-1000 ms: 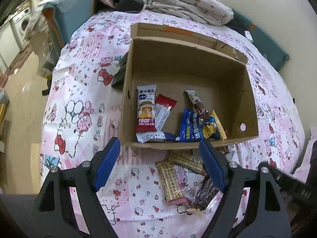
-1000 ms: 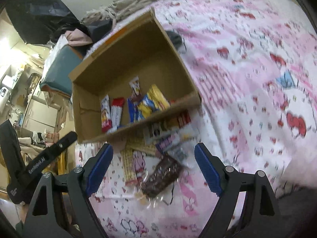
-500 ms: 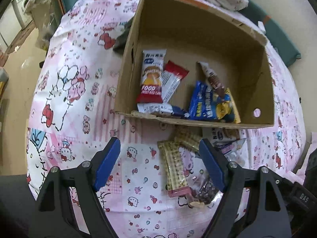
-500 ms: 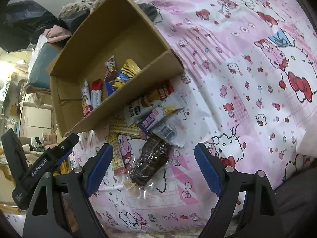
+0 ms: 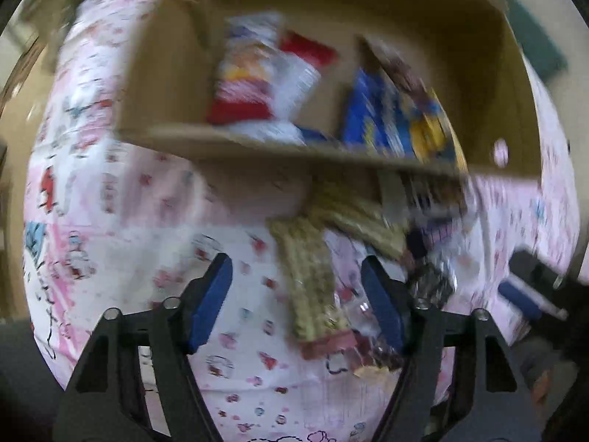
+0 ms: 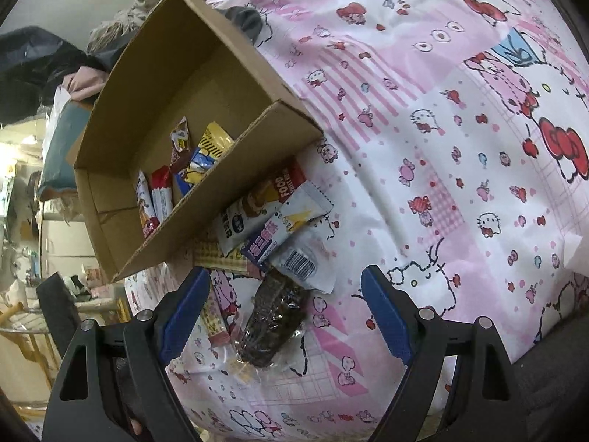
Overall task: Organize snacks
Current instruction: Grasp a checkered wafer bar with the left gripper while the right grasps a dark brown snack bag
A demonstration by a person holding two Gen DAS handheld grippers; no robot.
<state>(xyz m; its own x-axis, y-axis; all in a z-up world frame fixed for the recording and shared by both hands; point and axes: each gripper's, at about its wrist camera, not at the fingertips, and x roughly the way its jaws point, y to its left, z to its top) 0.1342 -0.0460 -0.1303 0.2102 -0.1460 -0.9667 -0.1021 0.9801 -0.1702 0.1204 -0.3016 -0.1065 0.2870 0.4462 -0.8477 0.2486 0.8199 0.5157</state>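
Left-wrist view (blurred): my left gripper [image 5: 296, 296] is closing around a yellow checkered wafer packet [image 5: 309, 280], pads not touching. My right gripper [image 6: 283, 311] hangs wide over a dark clear-wrapped snack [image 6: 272, 326] beside the brown cardboard box [image 6: 235, 173].

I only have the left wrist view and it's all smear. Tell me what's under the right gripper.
Observer: A dark brown snack in clear wrap lies on the sheet between the right gripper's open fingers, and neither pad touches it.
Operator: Say whether anything lies on it.
Observer: A white barcode wrapper overlaps its far end.
Operator: Read me the packet by the box.
Observer: The white packet against the cardboard box's front wall reads FOOD.
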